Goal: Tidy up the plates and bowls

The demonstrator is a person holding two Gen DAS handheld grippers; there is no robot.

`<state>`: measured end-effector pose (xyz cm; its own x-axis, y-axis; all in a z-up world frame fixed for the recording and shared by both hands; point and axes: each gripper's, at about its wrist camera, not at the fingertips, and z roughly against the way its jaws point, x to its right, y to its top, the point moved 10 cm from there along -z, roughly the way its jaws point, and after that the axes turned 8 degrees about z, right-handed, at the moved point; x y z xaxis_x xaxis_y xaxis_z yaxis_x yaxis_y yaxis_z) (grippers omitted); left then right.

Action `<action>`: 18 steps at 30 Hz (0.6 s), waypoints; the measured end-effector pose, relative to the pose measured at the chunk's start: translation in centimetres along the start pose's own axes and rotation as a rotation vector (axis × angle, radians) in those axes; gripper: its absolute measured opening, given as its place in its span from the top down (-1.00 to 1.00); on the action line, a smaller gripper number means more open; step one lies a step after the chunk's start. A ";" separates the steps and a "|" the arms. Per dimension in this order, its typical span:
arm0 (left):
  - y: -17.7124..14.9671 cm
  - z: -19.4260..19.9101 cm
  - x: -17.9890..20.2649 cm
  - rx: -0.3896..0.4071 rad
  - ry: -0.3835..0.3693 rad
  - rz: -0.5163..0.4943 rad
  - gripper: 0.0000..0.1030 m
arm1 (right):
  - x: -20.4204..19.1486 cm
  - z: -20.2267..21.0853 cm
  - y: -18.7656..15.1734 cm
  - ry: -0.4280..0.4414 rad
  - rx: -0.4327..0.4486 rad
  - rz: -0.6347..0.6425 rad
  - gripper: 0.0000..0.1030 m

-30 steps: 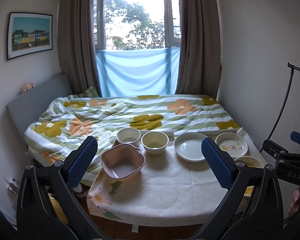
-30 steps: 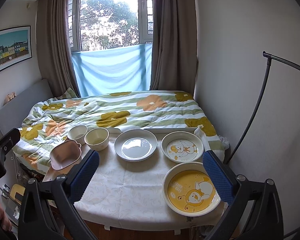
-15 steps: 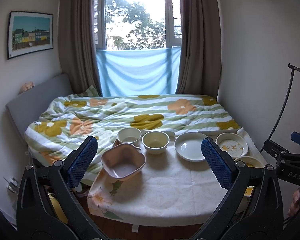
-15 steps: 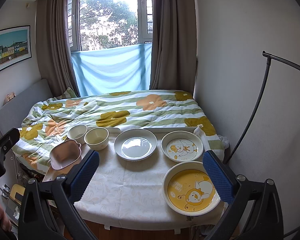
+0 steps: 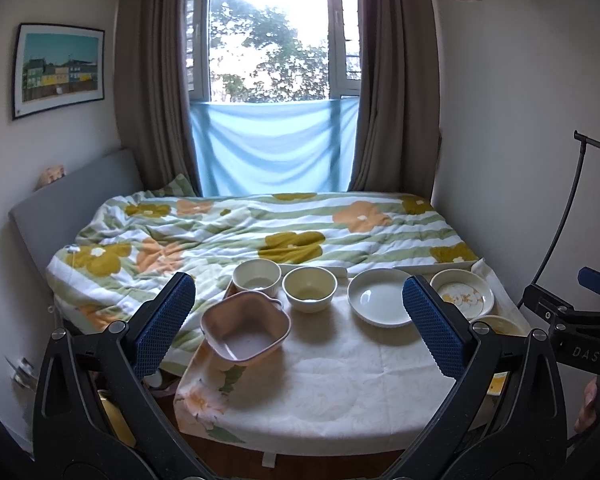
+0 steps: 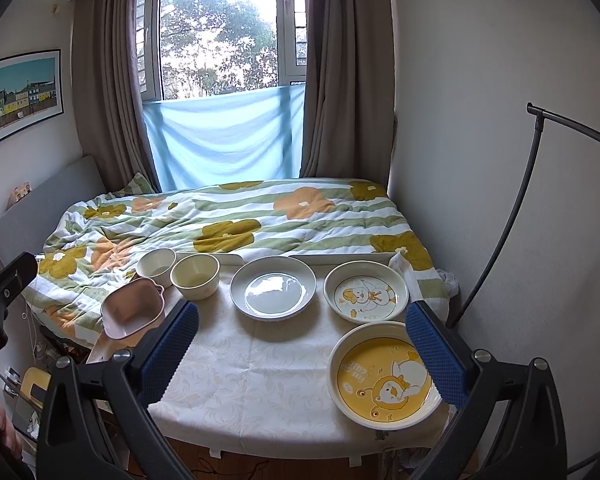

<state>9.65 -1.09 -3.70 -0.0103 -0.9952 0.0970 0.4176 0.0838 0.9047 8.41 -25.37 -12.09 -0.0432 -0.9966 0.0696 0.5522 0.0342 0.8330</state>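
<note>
In the left view, the right pad (image 5: pixel 434 330) hides most of the yellow plate (image 5: pixel 496 326).

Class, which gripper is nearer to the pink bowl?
Left. The left gripper hangs open just short of the pink bowl, which lies between its fingers; the right gripper faces the plates, bowl off to its left.

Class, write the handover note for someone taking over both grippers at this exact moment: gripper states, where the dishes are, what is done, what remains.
Left gripper: open, holding nothing, above the table's near edge.
Right gripper: open, holding nothing.
On the table, all apart and unstacked: pink square bowl at the left edge, two cream bowls behind it, plain white plate in the middle, duck-print plate on the right, yellow plate at the near right.
Done: nothing visibly sorted.
Left: probably nest the bowls, stack the plates.
</note>
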 end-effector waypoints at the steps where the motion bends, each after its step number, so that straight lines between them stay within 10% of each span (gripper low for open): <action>1: 0.1 -0.3 0.3 -0.009 -0.006 -0.009 -0.99 | -0.2 -0.2 0.0 0.001 -0.006 0.001 -0.99; 11: -2.4 -6.3 6.5 -0.152 -0.224 -0.132 -0.99 | 3.8 -2.5 -5.6 -0.075 -0.153 -0.119 -0.99; 18: -10.0 -12.5 15.8 -0.409 -0.467 -0.193 -0.99 | 9.3 -5.2 -11.8 -0.018 -0.263 -0.288 -0.99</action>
<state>16.69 -18.25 -16.46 -0.4747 -0.8566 0.2023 0.6805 -0.2115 0.7015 5.83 -35.41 -24.12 -0.2405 -0.9612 -0.1349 0.7099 -0.2690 0.6510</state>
